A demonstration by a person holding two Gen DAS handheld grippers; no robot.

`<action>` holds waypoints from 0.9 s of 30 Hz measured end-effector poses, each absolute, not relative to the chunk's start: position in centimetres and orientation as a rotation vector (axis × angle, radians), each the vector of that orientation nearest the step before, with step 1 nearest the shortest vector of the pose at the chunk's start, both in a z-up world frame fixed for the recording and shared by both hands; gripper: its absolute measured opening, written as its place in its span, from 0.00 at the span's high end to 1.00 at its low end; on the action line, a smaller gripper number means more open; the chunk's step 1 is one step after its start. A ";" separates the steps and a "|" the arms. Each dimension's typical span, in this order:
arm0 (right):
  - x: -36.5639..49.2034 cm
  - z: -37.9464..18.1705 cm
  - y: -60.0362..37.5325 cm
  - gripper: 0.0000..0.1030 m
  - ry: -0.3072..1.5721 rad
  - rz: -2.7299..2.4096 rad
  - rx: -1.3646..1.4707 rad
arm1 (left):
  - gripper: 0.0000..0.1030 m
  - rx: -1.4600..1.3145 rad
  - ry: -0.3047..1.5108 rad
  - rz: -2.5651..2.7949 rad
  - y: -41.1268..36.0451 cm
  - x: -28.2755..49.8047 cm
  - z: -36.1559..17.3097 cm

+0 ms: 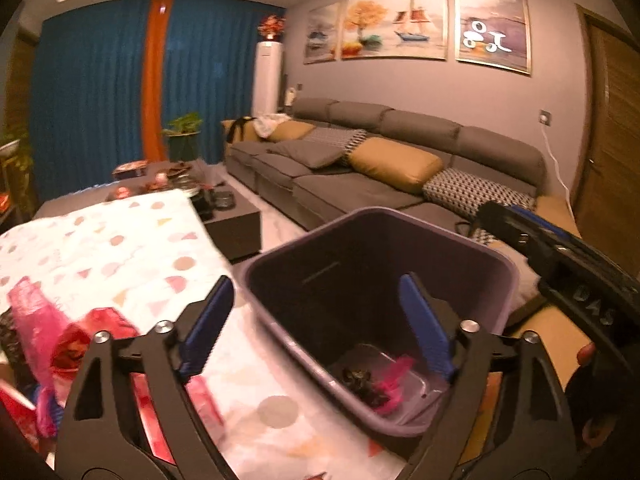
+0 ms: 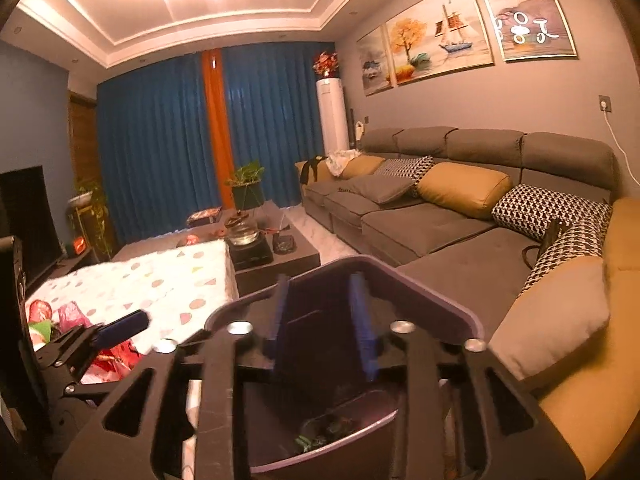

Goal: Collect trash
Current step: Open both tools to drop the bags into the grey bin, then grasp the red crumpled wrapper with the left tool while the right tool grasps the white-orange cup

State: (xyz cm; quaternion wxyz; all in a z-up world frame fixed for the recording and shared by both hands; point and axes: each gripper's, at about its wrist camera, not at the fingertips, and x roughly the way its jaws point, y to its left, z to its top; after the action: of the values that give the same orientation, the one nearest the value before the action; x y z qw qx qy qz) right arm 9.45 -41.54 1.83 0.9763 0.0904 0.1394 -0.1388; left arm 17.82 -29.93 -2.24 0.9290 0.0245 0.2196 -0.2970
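Left claw (image 1: 316,326): spread wide, nothing between the blue pads (image 1: 208,324). One pad over the patterned tablecloth (image 1: 120,248), the other over the mouth of the purple bin (image 1: 500,268). Right claw (image 2: 320,320): about half parted, poised above the same bin, no object visibly pinched; from the left wrist view, reaching in from 3 o'clock past the bin's far corner.

Inside the bin, toward 6 o'clock of the left wrist view: binned trash (image 1: 372,384), a dark crumpled lump with a pink scrap and some clear film. Still to collect: loose trash (image 1: 60,340), a pink bag and red glossy wrappers heaped on the cloth at 8 o'clock, just beside the left pad.

Likely trouble from here:
- Catching the bin's rim with the inner left pad while swinging toward 8 o'clock, so tipping or shoving a bin that already looks tilted.
- Knocking the two claws together, both crowding the bin mouth.
- Pinching tablecloth along with the thin pink bag, then dragging cloth and wrappers off the edge.
- Losing slick wrappers from a shallow grip and dropping them beside the bin.

Farther out: dark coffee table (image 2: 296,248) at 12 o'clock with a glass kettle (image 2: 244,234) and clutter, well apart from the work. Grey sofa (image 2: 440,220) with cushions from 1 to 4 o'clock, close behind the bin. Blue curtains (image 2: 160,140) at 11 o'clock. Only the bin rim and the other claw in the way.
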 end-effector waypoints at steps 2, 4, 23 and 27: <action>8.7 2.1 -41.3 0.43 0.261 -0.293 0.183 | 0.12 0.035 0.445 -0.595 -29.2 17.3 -1.8; 7.9 2.4 -40.7 0.33 0.247 -0.310 0.170 | 0.10 0.027 0.436 -0.567 -28.3 16.6 -1.3; 0.5 2.3 -28.0 0.15 0.184 -0.160 0.091 | 0.08 -0.009 0.338 -0.212 -9.7 7.8 -0.5; 0.8 0.4 -23.9 0.15 0.251 -0.048 0.095 | 0.08 -0.023 0.357 -0.131 -5.4 7.0 -1.3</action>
State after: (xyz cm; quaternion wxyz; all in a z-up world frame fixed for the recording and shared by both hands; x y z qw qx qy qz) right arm 0.78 -23.87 0.40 0.9907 0.0476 0.1253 -0.0237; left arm 7.01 -5.42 -1.27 0.9819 -0.0115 0.1775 -0.0651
